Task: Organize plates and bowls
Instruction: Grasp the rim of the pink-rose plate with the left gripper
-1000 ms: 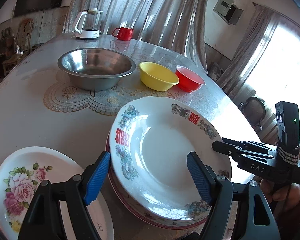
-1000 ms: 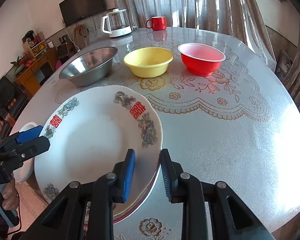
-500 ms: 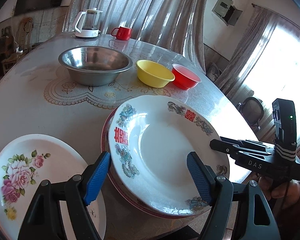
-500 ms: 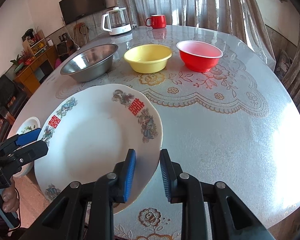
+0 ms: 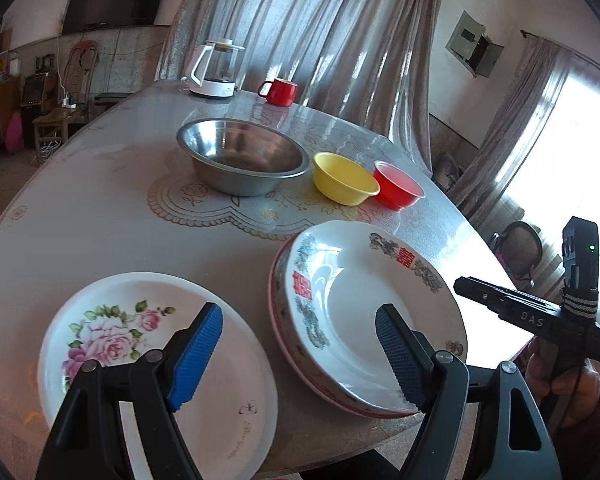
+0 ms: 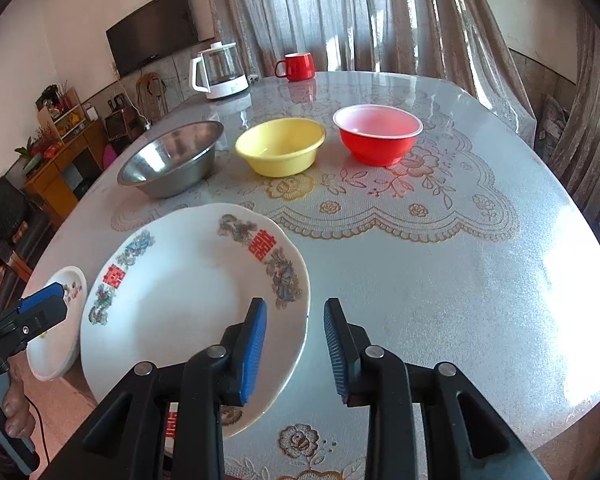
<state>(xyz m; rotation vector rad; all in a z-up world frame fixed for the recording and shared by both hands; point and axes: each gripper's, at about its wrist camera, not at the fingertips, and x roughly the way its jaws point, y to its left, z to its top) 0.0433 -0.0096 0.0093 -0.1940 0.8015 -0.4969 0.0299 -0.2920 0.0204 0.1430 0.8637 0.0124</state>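
A white plate with red characters [image 5: 360,300] [image 6: 180,292] lies on top of a red-rimmed plate [image 5: 278,320] at the table's near edge. My right gripper [image 6: 295,308] straddles its right rim. Its jaws are opening, and the pads stand clear of the rim. Left of the stack lies a rose-patterned plate [image 5: 140,352] [image 6: 72,280]. My left gripper [image 5: 300,320] hangs open above the gap between the two plates, holding nothing. Further back stand a steel bowl [image 5: 240,156] [image 6: 172,160], a yellow bowl [image 5: 344,178] [image 6: 280,152] and a red bowl [image 5: 398,186] [image 6: 378,134] in a row.
A glass kettle [image 5: 216,72] and a red mug [image 5: 280,90] stand at the table's far side near the curtains. The round table [image 6: 440,280] has a lace-print cover; its edge runs just under both grippers. A chair [image 5: 522,248] stands beyond the right edge.
My right gripper's jaws have spread and let go of the character plate's rim. My left gripper has drifted left, so the rose plate now lies under its left finger.
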